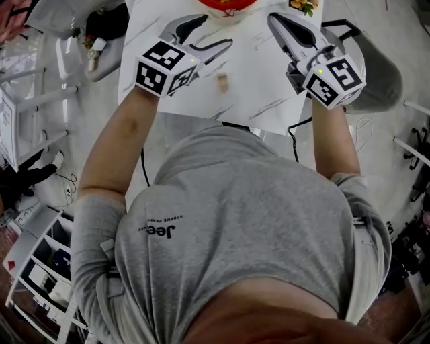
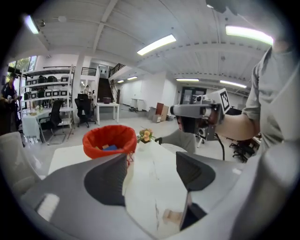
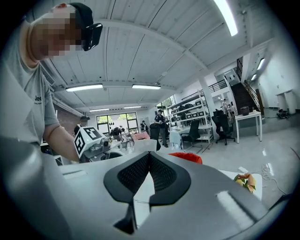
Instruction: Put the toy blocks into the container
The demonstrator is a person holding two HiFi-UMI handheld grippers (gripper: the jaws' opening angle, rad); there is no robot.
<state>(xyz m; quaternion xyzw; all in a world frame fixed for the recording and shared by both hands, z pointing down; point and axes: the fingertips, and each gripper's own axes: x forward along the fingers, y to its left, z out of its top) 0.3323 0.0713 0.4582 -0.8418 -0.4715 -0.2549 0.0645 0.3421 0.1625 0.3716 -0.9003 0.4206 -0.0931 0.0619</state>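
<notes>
The left gripper [image 2: 152, 161] has its 2 jaws wide apart, and nothing is between them. It points down a bit across the white table [image 1: 269, 94].

Just under it, by its right jaw, lies 1 small wooden block [image 2: 172, 216]. The block [image 1: 222, 82] sits flat on the table. It is closer to the person than the jaw tips are, so the tips reach past it. It looks a little longer 1 way, running from the person toward the far side of the table, but it is so small that I am not sure.

The right gripper [image 3: 149, 154] has its jaws pressed together, with nothing in them. It hangs over the right side of the table and points almost level.

The block lies between the 2 grippers, but it is much nearer the left gripper [image 1: 218, 30] than the right gripper [image 1: 272, 19]. I think the left one should pick it up. To do that it has to come back a little and tip down, so a jaw goes on each side of the block.

Farther out, at the far edge of the table, stands the red basket [image 2: 110, 140]. A few blocks are in it, 1 of them blue. The basket [image 1: 225, 5] is straight ahead of the block. Little flowers [image 2: 146, 136] stand beside it.
</notes>
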